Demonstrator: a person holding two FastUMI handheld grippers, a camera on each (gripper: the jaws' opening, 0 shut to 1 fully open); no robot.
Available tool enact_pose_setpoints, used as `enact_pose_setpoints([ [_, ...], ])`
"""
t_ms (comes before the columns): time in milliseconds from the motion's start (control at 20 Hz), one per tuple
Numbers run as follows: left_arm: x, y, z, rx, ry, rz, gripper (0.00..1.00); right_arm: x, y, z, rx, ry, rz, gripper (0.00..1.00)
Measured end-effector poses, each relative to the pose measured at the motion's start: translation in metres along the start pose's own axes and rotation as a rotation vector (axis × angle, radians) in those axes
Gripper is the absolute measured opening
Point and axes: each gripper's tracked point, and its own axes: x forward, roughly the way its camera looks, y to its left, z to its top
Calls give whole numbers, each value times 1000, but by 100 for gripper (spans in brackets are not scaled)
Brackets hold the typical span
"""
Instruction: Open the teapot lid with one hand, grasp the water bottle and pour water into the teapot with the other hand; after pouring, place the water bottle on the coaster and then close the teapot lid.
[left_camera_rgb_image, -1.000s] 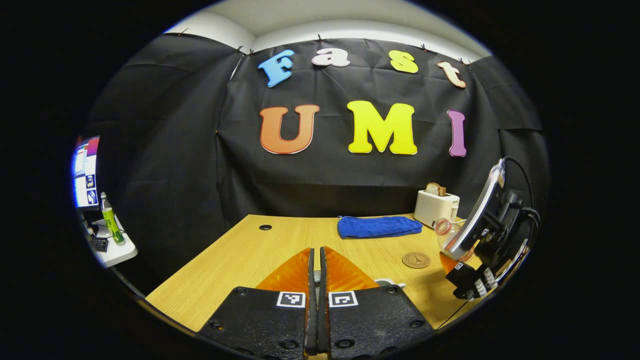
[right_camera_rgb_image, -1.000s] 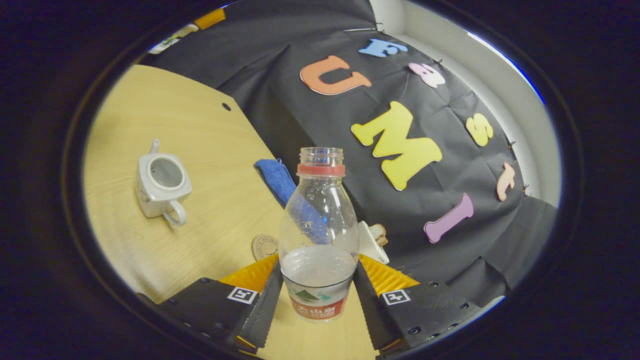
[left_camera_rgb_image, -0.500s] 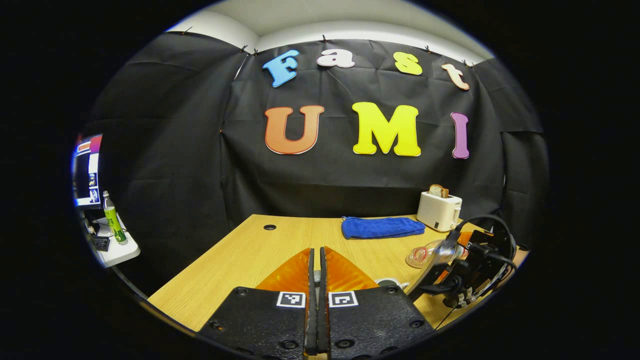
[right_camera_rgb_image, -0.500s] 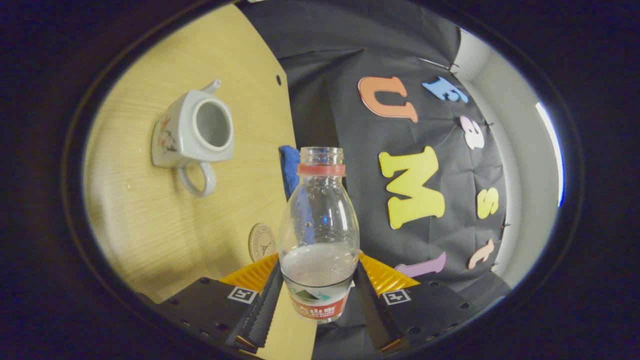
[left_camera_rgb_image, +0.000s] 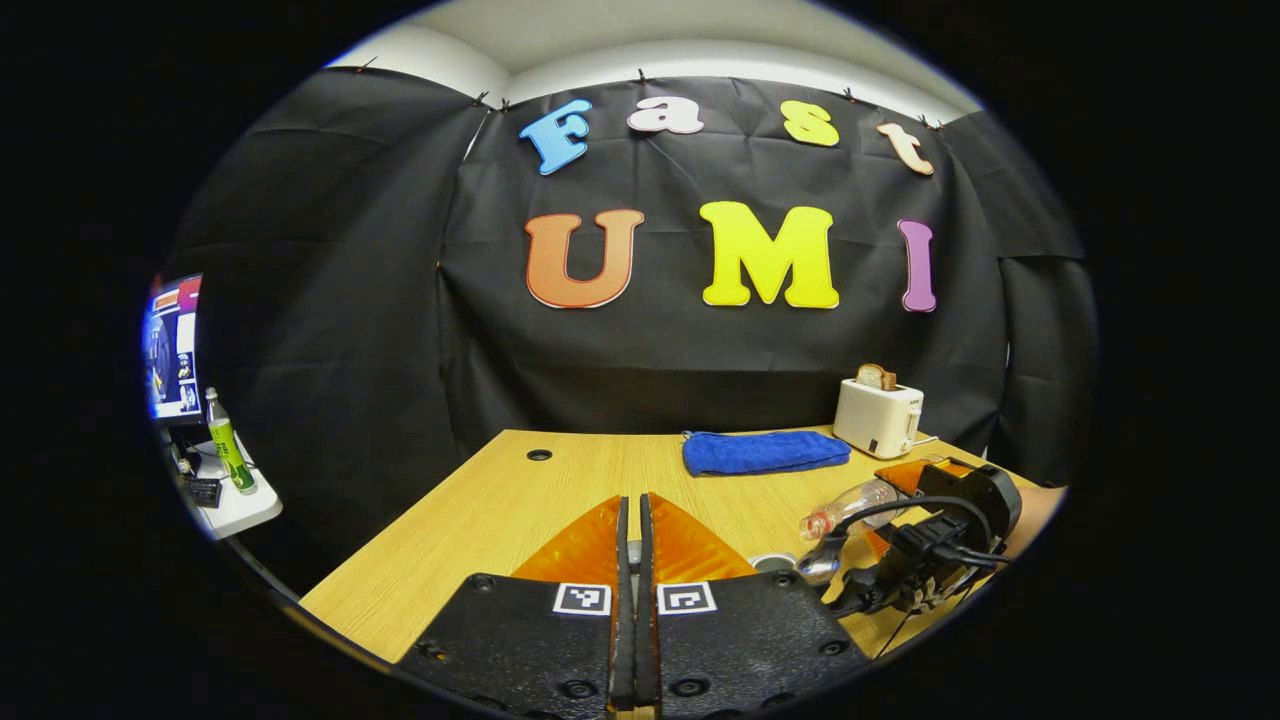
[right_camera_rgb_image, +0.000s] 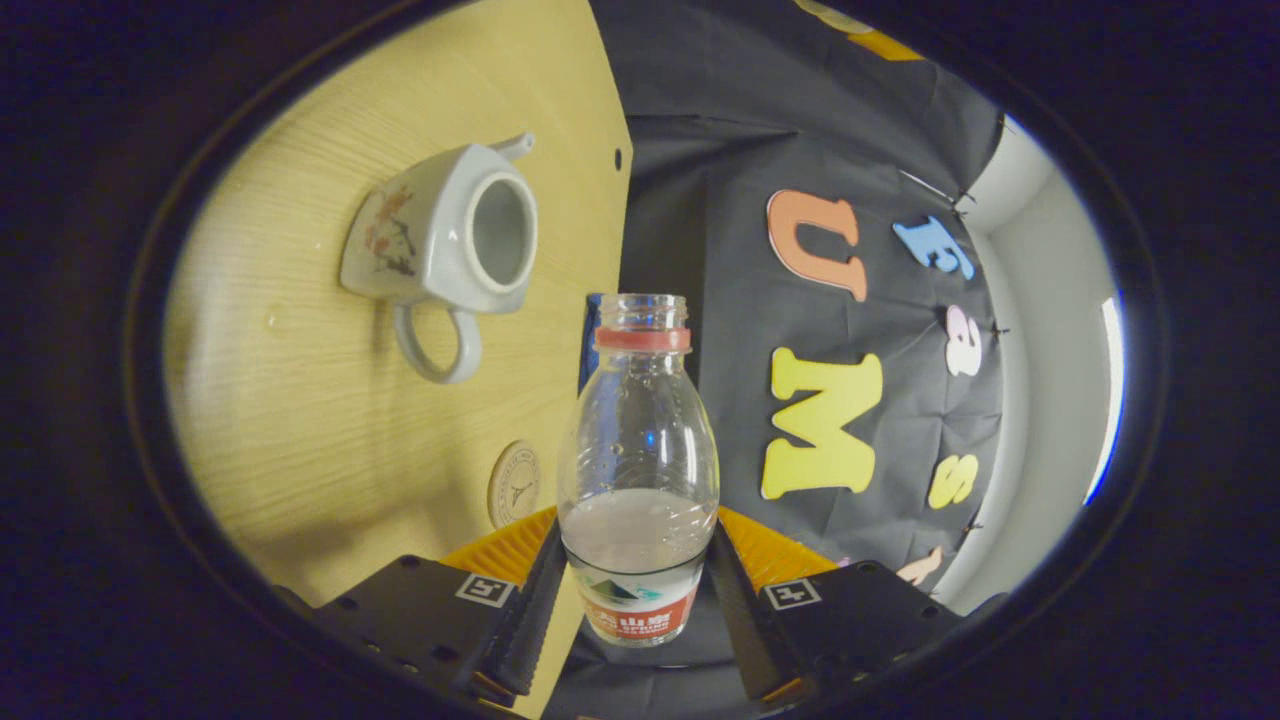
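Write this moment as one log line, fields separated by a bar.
phase: pre-pour | right gripper: shut on water bottle, tipped sideways | teapot: lid off | left gripper: shut | coaster: bare

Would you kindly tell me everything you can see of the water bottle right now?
The water bottle is clear plastic, round-shouldered, with a red ring under its threaded neck and no cap on. It is partly filled with water, and a printed label wraps its lower part. The right tongs clamp it at the label, one finger on each side. In the left gripper view it is tipped nearly level above the table, mouth toward the white teapot, whose lid is off.
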Motion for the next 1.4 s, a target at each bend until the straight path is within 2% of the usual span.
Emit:
enact_pose_setpoints([
  [200, 1, 1, -2, 8, 7, 0, 3, -2, -10, 7, -123, -36, -64, 75],
  [450, 0, 3, -2, 10, 8, 4, 3, 2, -20, 10, -208, -41, -102, 77],
  [750, 1, 7, -6, 14, 19, 9, 3, 3, -31, 11, -268, -40, -149, 77],
  [1400, -1, 3, -4, 38, 20, 8, 3, 3, -44, 20, -388, -72, -201, 77],
])
